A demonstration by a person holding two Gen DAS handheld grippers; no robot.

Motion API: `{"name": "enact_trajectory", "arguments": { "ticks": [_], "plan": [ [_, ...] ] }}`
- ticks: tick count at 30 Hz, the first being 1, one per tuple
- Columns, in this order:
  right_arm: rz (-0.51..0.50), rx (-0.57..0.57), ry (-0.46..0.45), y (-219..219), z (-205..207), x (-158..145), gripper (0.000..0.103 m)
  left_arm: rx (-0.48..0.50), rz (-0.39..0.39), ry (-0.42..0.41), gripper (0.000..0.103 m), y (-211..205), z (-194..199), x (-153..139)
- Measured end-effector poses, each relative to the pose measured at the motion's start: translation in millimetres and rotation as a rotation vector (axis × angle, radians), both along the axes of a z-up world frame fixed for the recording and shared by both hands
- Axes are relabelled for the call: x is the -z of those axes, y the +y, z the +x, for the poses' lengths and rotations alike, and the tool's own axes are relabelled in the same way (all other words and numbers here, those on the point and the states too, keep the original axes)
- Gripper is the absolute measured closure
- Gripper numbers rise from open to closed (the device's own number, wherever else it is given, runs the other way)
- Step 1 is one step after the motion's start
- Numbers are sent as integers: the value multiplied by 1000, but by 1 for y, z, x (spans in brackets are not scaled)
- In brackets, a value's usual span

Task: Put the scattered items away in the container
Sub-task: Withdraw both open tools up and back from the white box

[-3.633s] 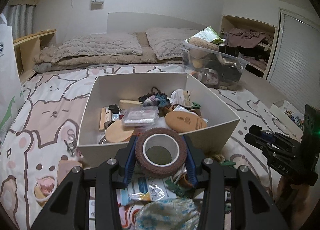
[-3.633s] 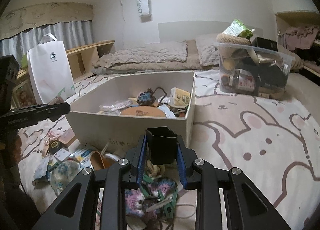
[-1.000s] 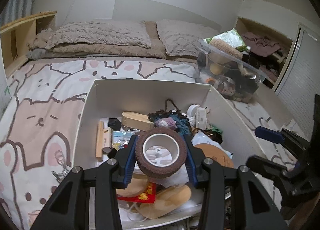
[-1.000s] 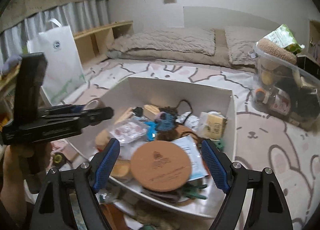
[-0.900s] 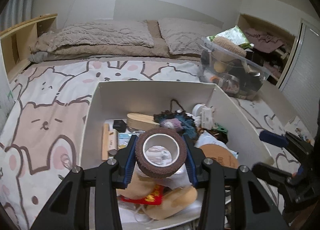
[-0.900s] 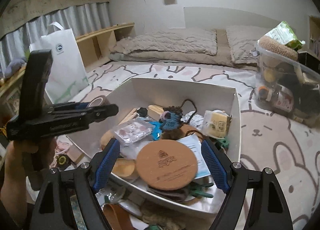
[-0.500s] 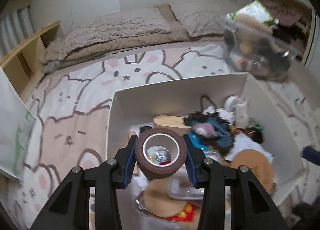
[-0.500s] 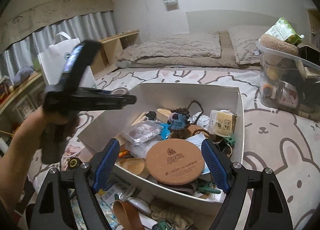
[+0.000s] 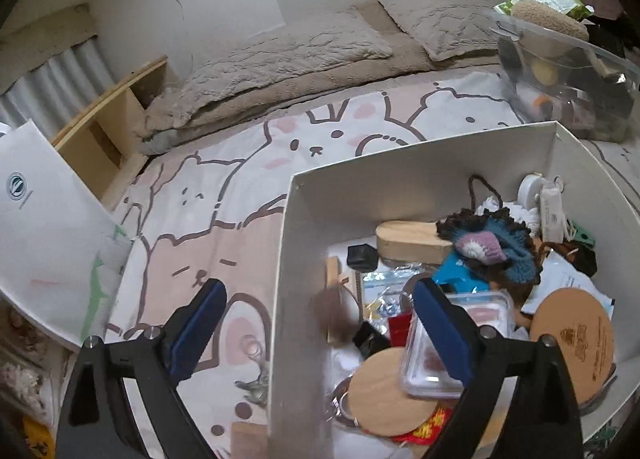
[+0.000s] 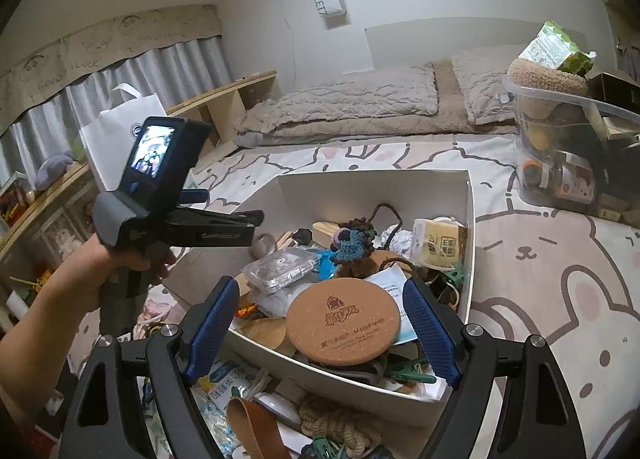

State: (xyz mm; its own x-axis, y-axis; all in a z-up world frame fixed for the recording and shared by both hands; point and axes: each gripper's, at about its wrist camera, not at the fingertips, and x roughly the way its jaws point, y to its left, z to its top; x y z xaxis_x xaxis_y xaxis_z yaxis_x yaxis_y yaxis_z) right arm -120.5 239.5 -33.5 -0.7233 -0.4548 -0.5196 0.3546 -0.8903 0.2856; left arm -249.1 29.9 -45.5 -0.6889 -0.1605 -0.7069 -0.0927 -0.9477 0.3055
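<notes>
Brown tape roll falling between opening left claw

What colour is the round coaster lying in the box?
Cork tan with a brown printed logo; the coaster shows best in the right wrist view.

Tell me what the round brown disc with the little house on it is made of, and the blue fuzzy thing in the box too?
The round disc looks like cork: speckled tan, matte, with a dark stamped logo. The blue fuzzy thing looks like crocheted yarn: you can see bumpy stitches and soft, frilly edges. The white box seems to be thin card or board, smooth and matte, though I can't be sure.
</notes>
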Motion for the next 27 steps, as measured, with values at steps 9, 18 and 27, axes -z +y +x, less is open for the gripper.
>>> {"name": "enact_trajectory", "arguments": {
  "ticks": [9, 18, 27],
  "plan": [
    [-3, -2, 4, 0, 1, 0, 19, 39, 64, 13, 8, 1, 23, -7],
    [-7, 7, 23, 4, 4, -5, 19, 69, 172, 55, 8, 6, 47, -21],
    [7, 31, 37, 8, 8, -6, 19, 86, 270, 100, 8, 7, 71, -32]
  ]
}}
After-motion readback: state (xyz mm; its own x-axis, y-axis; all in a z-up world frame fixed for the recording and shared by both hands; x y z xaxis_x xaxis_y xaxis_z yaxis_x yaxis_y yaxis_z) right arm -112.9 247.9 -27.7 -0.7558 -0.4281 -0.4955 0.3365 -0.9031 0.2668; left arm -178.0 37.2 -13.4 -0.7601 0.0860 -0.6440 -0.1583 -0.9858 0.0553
